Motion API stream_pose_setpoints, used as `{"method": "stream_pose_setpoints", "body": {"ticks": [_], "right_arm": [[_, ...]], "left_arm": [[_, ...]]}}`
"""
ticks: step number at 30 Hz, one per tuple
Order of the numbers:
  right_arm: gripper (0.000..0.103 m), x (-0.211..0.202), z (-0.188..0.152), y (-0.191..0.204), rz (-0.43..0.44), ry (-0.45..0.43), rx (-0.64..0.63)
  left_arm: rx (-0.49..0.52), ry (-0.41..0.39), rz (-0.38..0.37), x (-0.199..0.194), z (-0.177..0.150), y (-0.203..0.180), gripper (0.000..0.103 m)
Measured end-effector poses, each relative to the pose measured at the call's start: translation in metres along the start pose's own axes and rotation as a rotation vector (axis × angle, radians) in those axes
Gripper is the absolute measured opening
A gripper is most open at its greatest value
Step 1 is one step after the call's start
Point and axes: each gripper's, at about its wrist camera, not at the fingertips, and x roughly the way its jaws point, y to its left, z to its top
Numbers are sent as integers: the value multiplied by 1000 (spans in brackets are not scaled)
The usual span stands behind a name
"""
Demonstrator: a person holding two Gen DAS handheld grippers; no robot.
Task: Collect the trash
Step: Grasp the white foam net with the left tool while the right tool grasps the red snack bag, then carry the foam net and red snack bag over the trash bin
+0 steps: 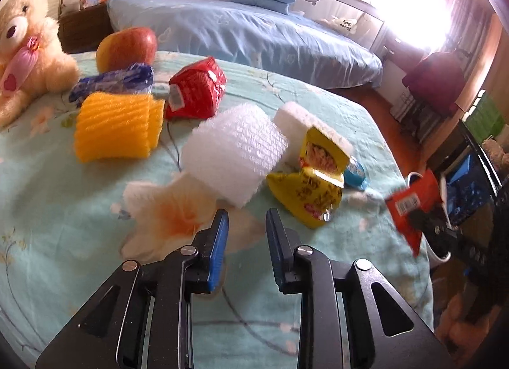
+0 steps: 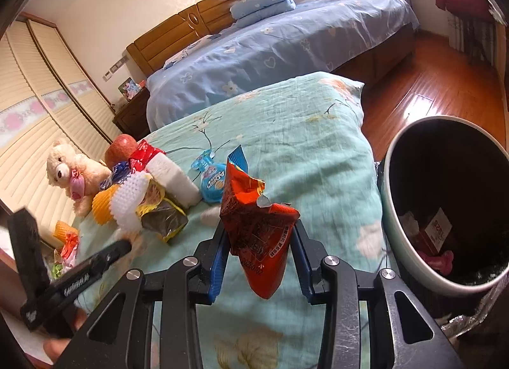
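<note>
Beside bed edge (image 2: 366, 121), right fingers (image 2: 259, 241) clamp wrapper (image 2: 254, 226); left fingers (image 1: 246, 229) apart.

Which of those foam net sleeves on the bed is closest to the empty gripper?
The white foam net sleeve, just beyond the left gripper. The yellow foam net sleeve lies farther back, beside the red packet.

Before me a mint floral bed (image 1: 63, 210) carries a teddy bear (image 1: 25, 47), apple (image 1: 127, 47), yellow foam net (image 1: 114, 127), white foam net (image 1: 235, 152), red packet (image 1: 197, 92) and yellow wrapper (image 1: 311, 191).
</note>
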Motion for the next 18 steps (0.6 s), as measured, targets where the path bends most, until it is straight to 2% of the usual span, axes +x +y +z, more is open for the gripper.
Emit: {"method": "stream_pose_setpoints", "body": {"ticks": [2,3,4,15,18], "right_arm": [[38,1,-1,0,-2,6,1],[38,2,-2,0,-3,9,1],[38,1,-3,1,-4,10,0],[38,-8,-10,12,15,-3,-36],[38,-13,-14,14,21,-7,-45]], "left_arm": [[3,0,19,5,3,-1,22],[-1,4,19,7,4,0,6],[-7,9,22,9,5,2,4],[-64,-66,31,-34,-21,30,3],[-81,-75,7,-48,-27,34,3]]}}
